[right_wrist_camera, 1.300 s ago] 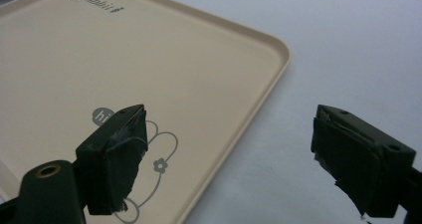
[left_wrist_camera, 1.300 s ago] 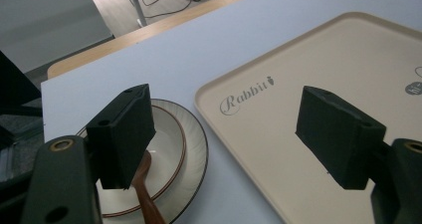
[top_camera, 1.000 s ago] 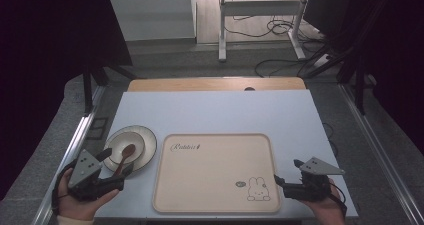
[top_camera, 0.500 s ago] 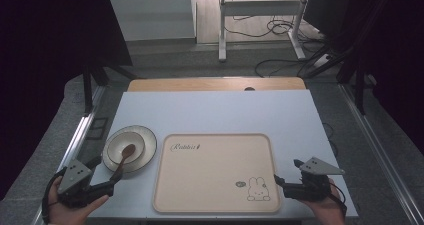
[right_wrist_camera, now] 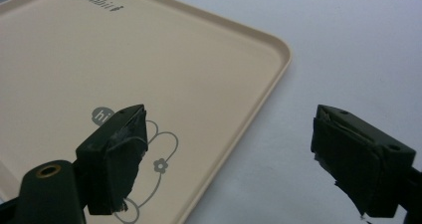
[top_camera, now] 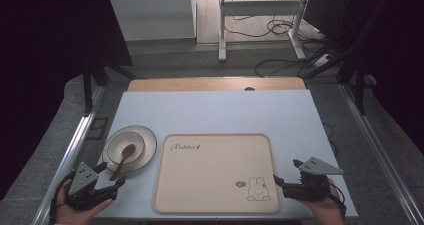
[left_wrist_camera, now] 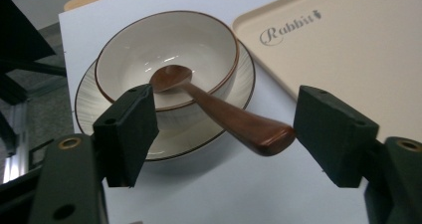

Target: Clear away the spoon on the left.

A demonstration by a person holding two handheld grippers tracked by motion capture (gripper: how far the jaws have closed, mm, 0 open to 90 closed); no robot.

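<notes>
A cream bowl (top_camera: 125,144) sits on a ribbed plate (top_camera: 148,144) at the table's left. A brown wooden spoon (top_camera: 122,160) rests in the bowl with its handle over the rim, pointing at my left gripper (top_camera: 112,176). That gripper is open just short of the plate. In the left gripper view the spoon's handle end (left_wrist_camera: 263,134) lies between the open jaws of the left gripper (left_wrist_camera: 231,129), touching neither. My right gripper (top_camera: 286,172) is open at the near right corner of the beige tray (top_camera: 215,185). One jaw of the right gripper (right_wrist_camera: 239,157) is over the tray (right_wrist_camera: 99,59).
The tray carries a rabbit drawing (top_camera: 257,190) and a "Rabbit" script (top_camera: 185,147) and holds nothing. The white table (top_camera: 215,112) has a wooden strip (top_camera: 215,84) at its far edge. Metal rails (top_camera: 75,145) run along both sides.
My left gripper has drawn back from beside the plate toward the table's near edge, then shifted slightly right. The right gripper has not moved.
</notes>
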